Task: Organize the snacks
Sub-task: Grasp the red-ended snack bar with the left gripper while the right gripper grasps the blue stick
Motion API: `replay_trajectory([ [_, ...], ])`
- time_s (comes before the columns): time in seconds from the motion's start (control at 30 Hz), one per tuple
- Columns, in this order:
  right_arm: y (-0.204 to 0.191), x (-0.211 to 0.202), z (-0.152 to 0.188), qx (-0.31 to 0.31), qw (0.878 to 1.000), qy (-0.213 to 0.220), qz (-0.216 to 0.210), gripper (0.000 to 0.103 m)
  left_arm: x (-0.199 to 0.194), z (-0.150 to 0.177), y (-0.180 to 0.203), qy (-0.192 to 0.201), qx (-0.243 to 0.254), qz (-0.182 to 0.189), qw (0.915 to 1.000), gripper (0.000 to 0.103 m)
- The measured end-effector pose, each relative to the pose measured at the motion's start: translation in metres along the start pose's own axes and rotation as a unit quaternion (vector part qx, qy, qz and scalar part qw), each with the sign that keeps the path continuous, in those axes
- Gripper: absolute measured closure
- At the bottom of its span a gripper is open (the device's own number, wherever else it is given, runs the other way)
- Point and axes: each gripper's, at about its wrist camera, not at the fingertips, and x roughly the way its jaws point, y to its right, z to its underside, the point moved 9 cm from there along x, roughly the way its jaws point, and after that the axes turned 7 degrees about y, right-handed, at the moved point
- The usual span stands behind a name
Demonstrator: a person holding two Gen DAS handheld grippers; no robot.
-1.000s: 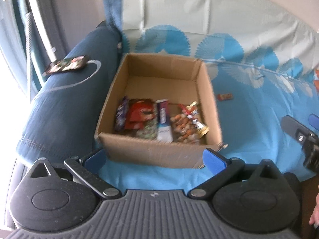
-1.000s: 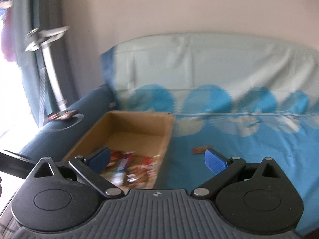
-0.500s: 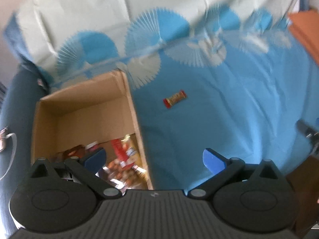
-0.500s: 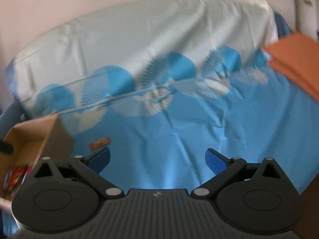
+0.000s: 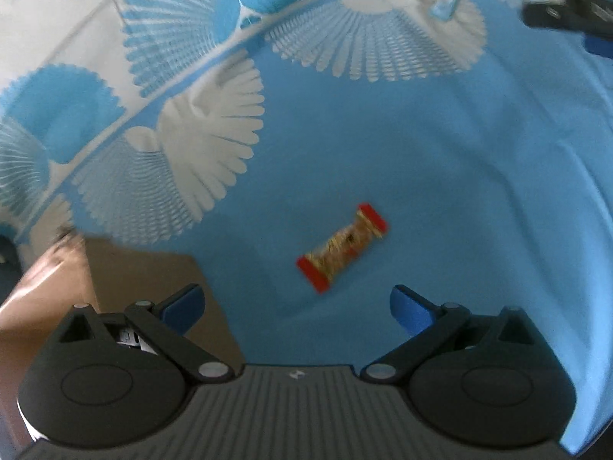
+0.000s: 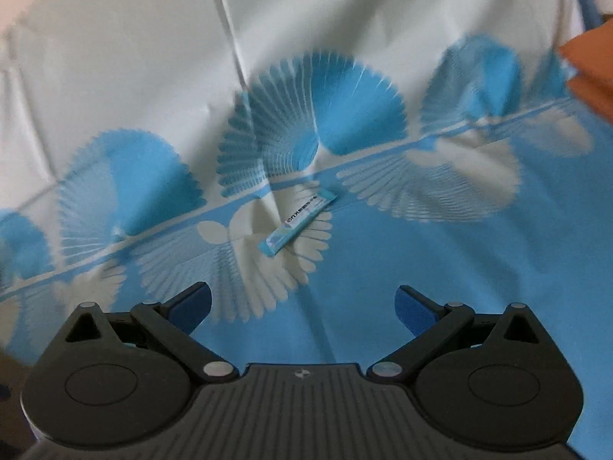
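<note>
left gripper (image 5: 295,308) fingers wide above red-ended snack bar (image 5: 342,247) at frame centre, right gripper (image 6: 302,306) fingers wide, blue stick packet (image 6: 297,222) centre, cardboard box (image 5: 126,268) lower left

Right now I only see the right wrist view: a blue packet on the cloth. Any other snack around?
Observer: Yes, the left view shows a red-ended bar lying on the blue cloth.
Operator: Is anything holding it?
Observer: No. The left fingers are open, just short of it, not touching.
Operator: Any container nearby?
Observer: A cardboard box sits to the bar's left.
</note>
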Motion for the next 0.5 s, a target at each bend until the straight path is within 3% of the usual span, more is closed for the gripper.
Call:
replay_trajectory([
  [0.2,0.003,0.095,-0.007,0.033,0.999,-0.01,0.027,0.001,0.055,-0.012,0.002,-0.034,-0.019,0.035,0.9986,0.0],
  [0.4,-0.009,0.15,-0.015,-0.027,0.999,-0.006,0.047,0.0,0.074,-0.009,-0.009,-0.038,-0.06,0.093,0.9932,0.0],
  [0.5,-0.012,0.156,-0.012,-0.084,0.994,0.01,0.07,0.0,0.073,-0.009,-0.012,-0.036,-0.058,0.089,0.9937,0.0],
])
